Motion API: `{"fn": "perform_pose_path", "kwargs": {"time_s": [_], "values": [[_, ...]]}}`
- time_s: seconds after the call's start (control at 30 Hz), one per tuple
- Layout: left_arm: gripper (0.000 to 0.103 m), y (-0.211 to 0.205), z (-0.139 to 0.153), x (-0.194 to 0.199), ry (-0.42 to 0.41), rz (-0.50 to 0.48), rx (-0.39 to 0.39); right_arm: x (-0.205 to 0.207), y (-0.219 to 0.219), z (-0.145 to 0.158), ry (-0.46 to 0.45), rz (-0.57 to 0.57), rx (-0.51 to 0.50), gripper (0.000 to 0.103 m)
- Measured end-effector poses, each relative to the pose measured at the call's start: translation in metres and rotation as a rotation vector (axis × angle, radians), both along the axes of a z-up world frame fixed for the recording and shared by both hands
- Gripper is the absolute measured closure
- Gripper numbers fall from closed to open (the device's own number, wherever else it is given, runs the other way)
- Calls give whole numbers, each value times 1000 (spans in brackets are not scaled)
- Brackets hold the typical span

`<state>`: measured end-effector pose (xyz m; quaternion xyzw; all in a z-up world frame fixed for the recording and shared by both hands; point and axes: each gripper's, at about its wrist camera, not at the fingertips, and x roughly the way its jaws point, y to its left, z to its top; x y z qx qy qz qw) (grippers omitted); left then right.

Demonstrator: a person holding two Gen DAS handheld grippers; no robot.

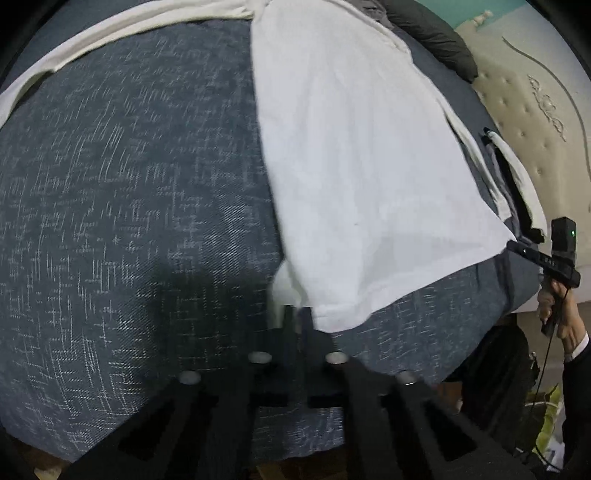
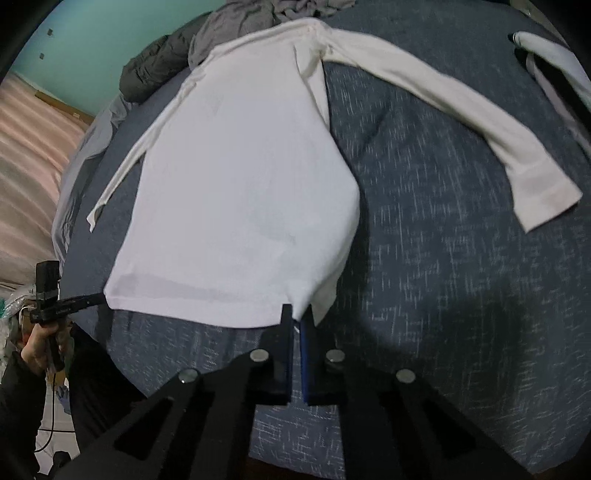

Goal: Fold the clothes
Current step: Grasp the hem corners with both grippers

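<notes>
**Both hem corners pinched, shirt spread on the bed**

We judge the white shirt [image 2: 236, 184] to be light, soft and limp: it will sag and drag wherever we do not hold it, so the hem corners are the sensible places to take it, with the shoulders next for a fold. It lies flat on the blue bedspread [image 2: 443, 258], collar away from us, hem nearest. It is long-sleeved and plain; one sleeve [image 2: 461, 122] stretches out sideways across the bedspread, the other lies close along the body.

Our left gripper [image 1: 297, 312] has its tongs pressed together on one hem corner, and our right gripper [image 2: 297, 321] pinches the opposite corner, cloth showing between its fingers. A dark jacket [image 2: 155, 70] and grey clothes [image 2: 258, 18] are heaped beyond the collar.
</notes>
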<state>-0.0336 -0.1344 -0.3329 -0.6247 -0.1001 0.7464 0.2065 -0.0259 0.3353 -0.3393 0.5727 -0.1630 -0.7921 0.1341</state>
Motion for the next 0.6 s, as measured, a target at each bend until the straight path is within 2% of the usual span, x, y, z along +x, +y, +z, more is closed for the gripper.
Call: {"fn": "perform_pose_path", "kwargs": {"time_s": [0.17, 0.33, 0.43, 0.57, 0.6], "values": [[103, -5, 41, -10, 90, 25, 44, -7, 13, 28, 70, -17, -9, 101], [103, -7, 69, -26, 142, 36, 43, -27, 26, 47, 104, -52, -1, 101], [103, 3, 64, -26, 131, -17, 15, -42, 26, 52, 117, -60, 13, 101], [101, 24, 40, -18, 85, -96, -31, -61, 20, 53, 117, -61, 39, 101], [95, 27, 34, -15, 78, -110, -57, -65, 19, 53, 115, -59, 44, 101]]}}
